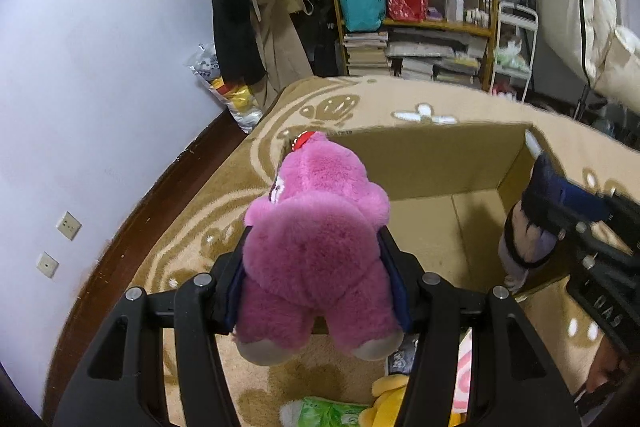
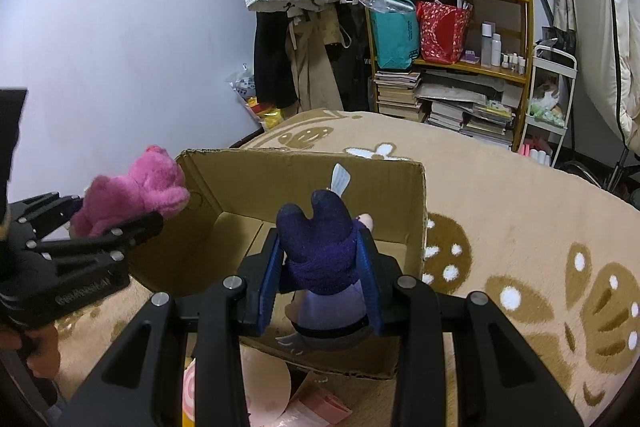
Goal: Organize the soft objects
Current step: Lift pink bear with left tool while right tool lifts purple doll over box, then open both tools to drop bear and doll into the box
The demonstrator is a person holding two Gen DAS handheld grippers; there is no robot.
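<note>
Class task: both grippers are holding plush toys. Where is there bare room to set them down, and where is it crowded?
Free: the cardboard box floor, bare between its walls; also open blanket right of the box. Crowded: the near edge below the grippers, with a yellow plush and green packet.

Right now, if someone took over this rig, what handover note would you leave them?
Left gripper: shut on the pink plush bear, held by the cardboard box's left wall.
Right gripper: shut on the purple-haired doll, held over the box opening.
Done: both toys picked up; what shows of the box floor is bare.
Left: drop both in, then fetch the yellow plush lying on the blanket.
</note>
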